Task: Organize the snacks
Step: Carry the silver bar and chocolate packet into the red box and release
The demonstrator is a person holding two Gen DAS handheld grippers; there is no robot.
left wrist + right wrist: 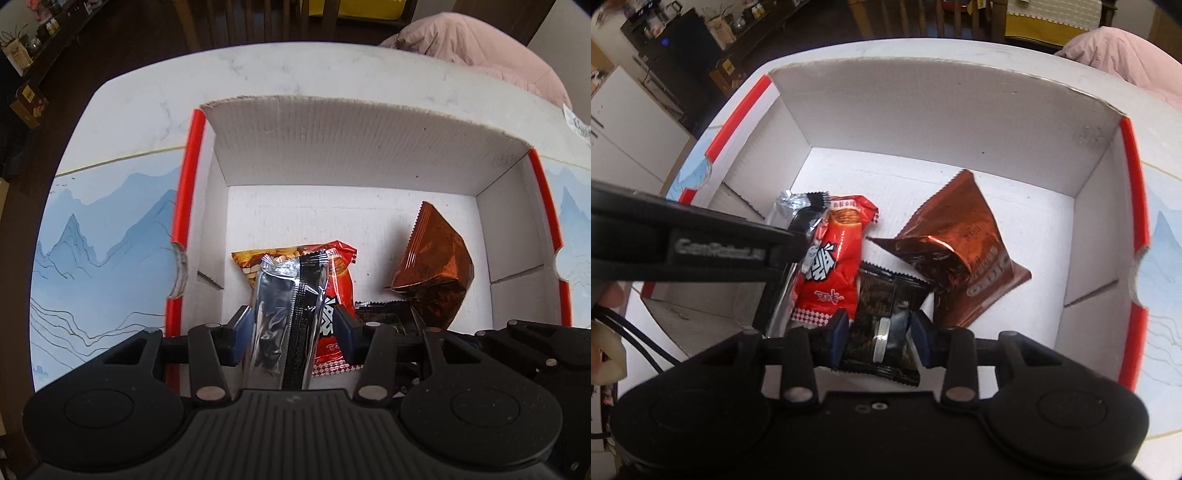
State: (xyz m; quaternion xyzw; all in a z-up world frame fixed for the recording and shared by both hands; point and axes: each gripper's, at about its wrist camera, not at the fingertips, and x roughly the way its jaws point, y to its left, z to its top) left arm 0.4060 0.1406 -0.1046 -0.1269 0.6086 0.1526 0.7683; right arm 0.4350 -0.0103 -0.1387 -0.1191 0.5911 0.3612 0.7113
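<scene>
Snacks are gathering in the white cardboard box (332, 147) with red-edged flaps that sits on your surface (110, 229), which carries a blue mountain print. Your left hand-held gripper (291, 334) points steeply down into the box and is clamped on a long silver-and-black snack bar (284, 314); both blue pads press its sides, and the bar stands nearly upright between them, its crimped top end toward the far wall of the box. Right behind that bar lies a red snack packet (338, 273) with a nut picture at its upper end, flat on the box floor.

Your right hand-held gripper (879, 338) also points down into the box, with a small black snack packet (886, 295) between its pads. The pads sit close against the packet's sides, but you cannot tell from the right wrist view whether they truly press it or have let go. The packet's lower edge reaches the box floor.

A crumpled copper-brown foil packet (960, 251) lies to the right of the black one, its corner touching it, near the right wall. From the right wrist view, the red packet lies just left of the black one, with the silver bar beyond it, partly hidden by your left gripper's body.
</scene>
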